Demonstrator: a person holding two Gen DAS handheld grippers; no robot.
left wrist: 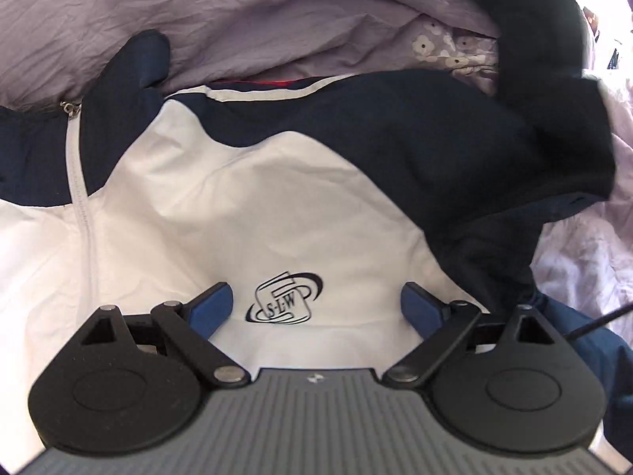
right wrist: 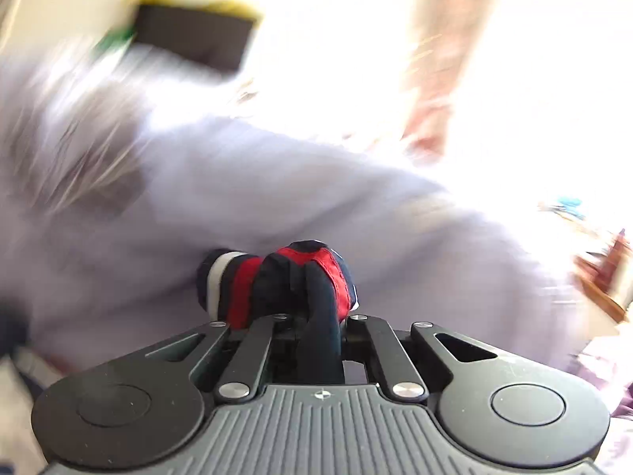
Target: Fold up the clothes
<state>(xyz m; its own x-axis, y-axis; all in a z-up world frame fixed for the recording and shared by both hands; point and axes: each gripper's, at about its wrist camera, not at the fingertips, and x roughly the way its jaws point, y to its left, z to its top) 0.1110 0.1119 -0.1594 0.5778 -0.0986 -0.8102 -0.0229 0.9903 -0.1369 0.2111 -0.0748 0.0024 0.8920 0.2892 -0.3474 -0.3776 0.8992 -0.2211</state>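
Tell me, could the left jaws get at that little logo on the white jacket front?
Probably yes. The left gripper hangs open just over the logo, its jaws to either side of it, and nothing lies between them and the white jacket front.

Jacket spread on the bedsheet, one bunched part raised at the right.

The navy-and-white zip-up jacket (left wrist: 245, 198) lies on the crumpled lilac bedsheet (left wrist: 277, 12), zip (left wrist: 81, 198) at left, printed logo (left wrist: 285, 299) between the left gripper's (left wrist: 314, 303) parted fingers. The right gripper (right wrist: 312, 312) pinches a bunched navy, red and white cloth fold (right wrist: 285, 273), sheet behind it.
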